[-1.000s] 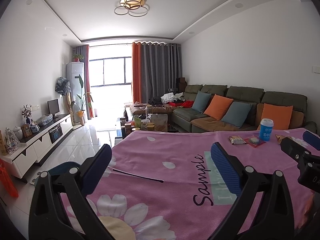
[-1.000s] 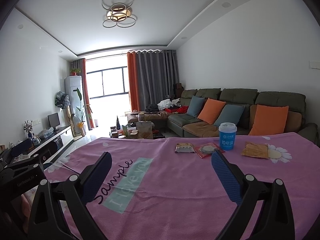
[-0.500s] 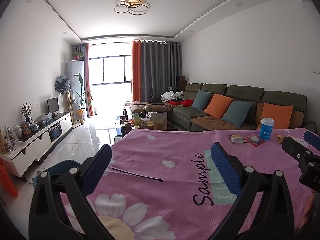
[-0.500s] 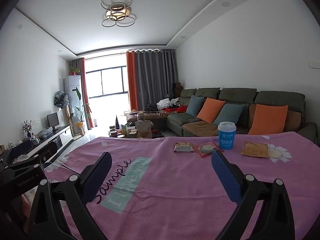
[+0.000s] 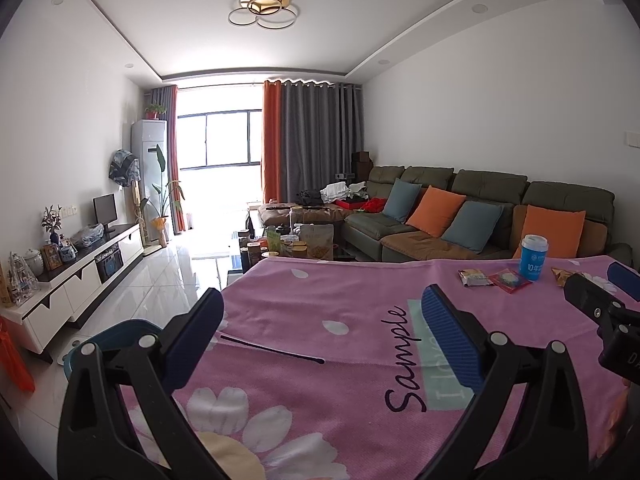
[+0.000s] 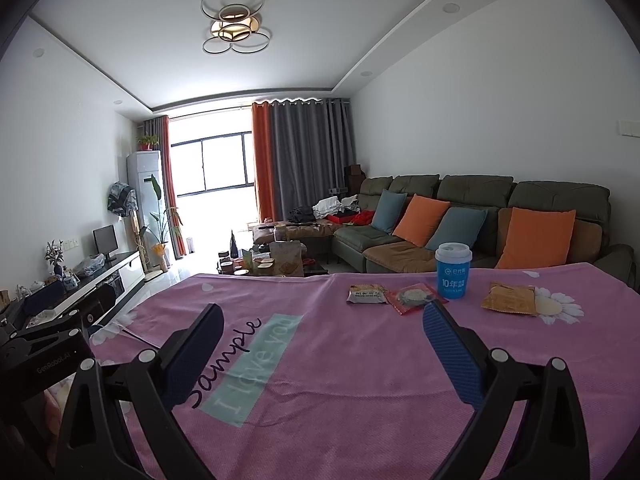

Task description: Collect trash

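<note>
wrappers (image 6: pixel 367 294) lie far ahead of my right claw (image 6: pixel 324 356), spread and empty; left claw (image 5: pixel 320 340) spread too, farther off.

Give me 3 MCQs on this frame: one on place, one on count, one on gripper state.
1. Where does the blue cup stand?
A. on the pink cloth, between the red wrapper and the orange wrapper
B. on the sofa
C. on the floor

2. How many flat wrappers lie near the cup?
A. one
B. three
C. five

3. What state is the right gripper in?
A. shut on the cup
B. shut, holding nothing
C. open, holding nothing

Answers:
1 A: the cup sits upright on the cloth between those wrappers.
2 B: the tan wrapper, the red and the orange.
3 C: its fingers stand wide apart with only cloth between.
</note>
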A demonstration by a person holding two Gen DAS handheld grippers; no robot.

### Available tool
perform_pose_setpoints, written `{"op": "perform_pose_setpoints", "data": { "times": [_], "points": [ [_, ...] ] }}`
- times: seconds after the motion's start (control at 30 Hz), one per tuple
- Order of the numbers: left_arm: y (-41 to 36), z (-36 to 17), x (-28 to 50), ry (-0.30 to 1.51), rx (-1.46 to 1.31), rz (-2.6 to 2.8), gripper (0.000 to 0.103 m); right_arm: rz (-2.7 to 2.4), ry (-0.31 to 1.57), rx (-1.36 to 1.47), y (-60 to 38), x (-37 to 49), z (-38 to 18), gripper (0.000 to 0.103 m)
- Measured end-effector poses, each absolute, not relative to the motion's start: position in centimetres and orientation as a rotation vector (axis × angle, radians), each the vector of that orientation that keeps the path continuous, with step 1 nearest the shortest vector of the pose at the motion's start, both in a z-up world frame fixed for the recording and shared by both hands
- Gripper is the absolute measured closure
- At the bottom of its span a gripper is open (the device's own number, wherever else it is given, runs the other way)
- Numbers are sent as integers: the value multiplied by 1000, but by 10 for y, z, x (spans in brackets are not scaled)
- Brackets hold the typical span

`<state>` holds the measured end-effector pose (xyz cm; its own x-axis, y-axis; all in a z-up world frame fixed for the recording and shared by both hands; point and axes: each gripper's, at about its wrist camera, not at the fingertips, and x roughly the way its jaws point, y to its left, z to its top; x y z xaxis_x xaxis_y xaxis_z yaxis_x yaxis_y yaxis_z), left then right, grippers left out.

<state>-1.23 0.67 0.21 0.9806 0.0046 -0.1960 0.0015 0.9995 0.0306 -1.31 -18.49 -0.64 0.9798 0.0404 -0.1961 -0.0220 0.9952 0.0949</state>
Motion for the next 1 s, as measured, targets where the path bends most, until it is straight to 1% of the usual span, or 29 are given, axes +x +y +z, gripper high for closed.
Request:
{"op": "perform_pose_setpoints", "data": {
  "times": [1.0],
  "points": [
    [7,3,-11,201,31,0,5,26,202,93,-187,-12,-7,7]
  ]
}}
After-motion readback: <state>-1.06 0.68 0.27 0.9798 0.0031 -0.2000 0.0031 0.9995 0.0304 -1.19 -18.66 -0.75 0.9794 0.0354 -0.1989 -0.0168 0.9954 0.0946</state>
